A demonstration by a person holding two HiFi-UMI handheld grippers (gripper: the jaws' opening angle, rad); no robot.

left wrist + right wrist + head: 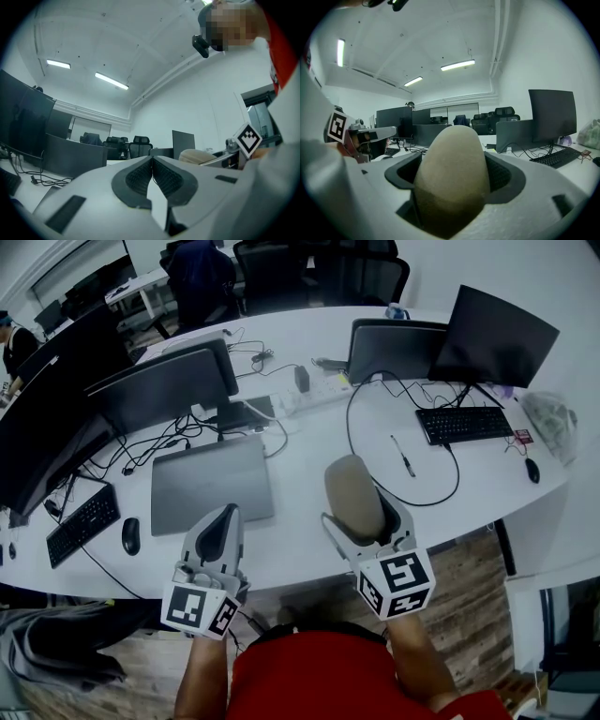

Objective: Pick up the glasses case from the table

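A beige oval glasses case point(353, 495) is held up off the white table point(309, 442), clamped between the jaws of my right gripper point(361, 507). In the right gripper view the case point(452, 173) fills the gap between the jaws and points forward and slightly upward. My left gripper point(222, 526) hovers near the table's front edge, over the closed grey laptop's near side; its jaws are pressed together with nothing between them. The left gripper view looks level across the room, with my left gripper point(152, 171) in front and the case point(199, 156) and right gripper off to the right.
A closed grey laptop point(212, 483) lies left of centre. Monitors point(165, 390) stand at the left and back, with keyboards point(464, 424), a mouse point(130, 535), a pen point(403, 456), a power strip point(309, 395) and cables. Office chairs point(319, 273) stand behind the table.
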